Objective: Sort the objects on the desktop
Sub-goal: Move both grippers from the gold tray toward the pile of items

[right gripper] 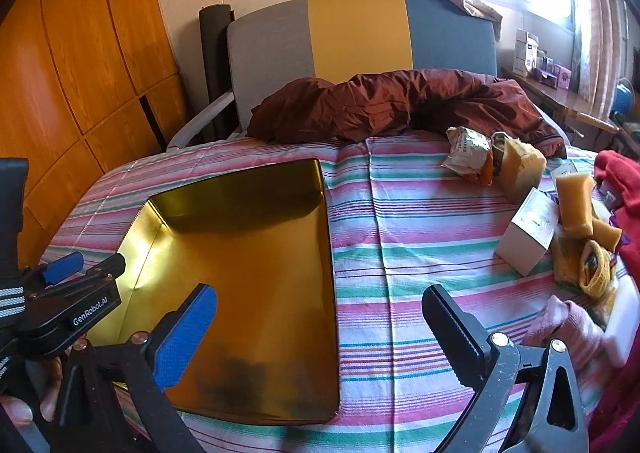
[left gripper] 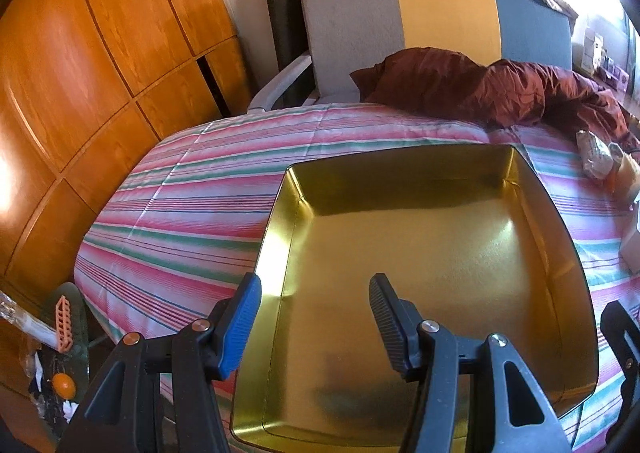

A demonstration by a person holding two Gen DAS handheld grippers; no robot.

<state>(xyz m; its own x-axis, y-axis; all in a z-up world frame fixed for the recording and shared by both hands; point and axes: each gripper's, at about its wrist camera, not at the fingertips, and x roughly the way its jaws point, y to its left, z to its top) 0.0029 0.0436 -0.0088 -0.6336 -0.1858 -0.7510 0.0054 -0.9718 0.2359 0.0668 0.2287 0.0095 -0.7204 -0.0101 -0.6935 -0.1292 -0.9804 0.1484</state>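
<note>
An empty gold metal tray (left gripper: 400, 181) (right gripper: 240, 181) lies on the striped cloth. My left gripper (left gripper: 316, 285) is open over its near left corner. The blue finger is just outside the tray's left wall and the black finger is inside, with no pad pressing on it. In the right wrist view the left gripper (right gripper: 92, 265) shows at the tray's left edge, held by a hand. My right gripper (right gripper: 319, 290) stands wide open across the tray's right edge, holding nothing. To the right lie a white box (right gripper: 528, 229), yellow sponge pieces (right gripper: 576, 205) and a crumpled packet (right gripper: 466, 151).
A maroon jacket (right gripper: 400, 101) lies along the far edge before a grey, yellow and blue chair back (right gripper: 360, 33). Pink cloth (right gripper: 568, 321) and red cloth (right gripper: 620, 173) lie at the right. Wooden cabinet doors (left gripper: 80, 73) stand at the left. Bare striped cloth (right gripper: 400, 253) separates tray and clutter.
</note>
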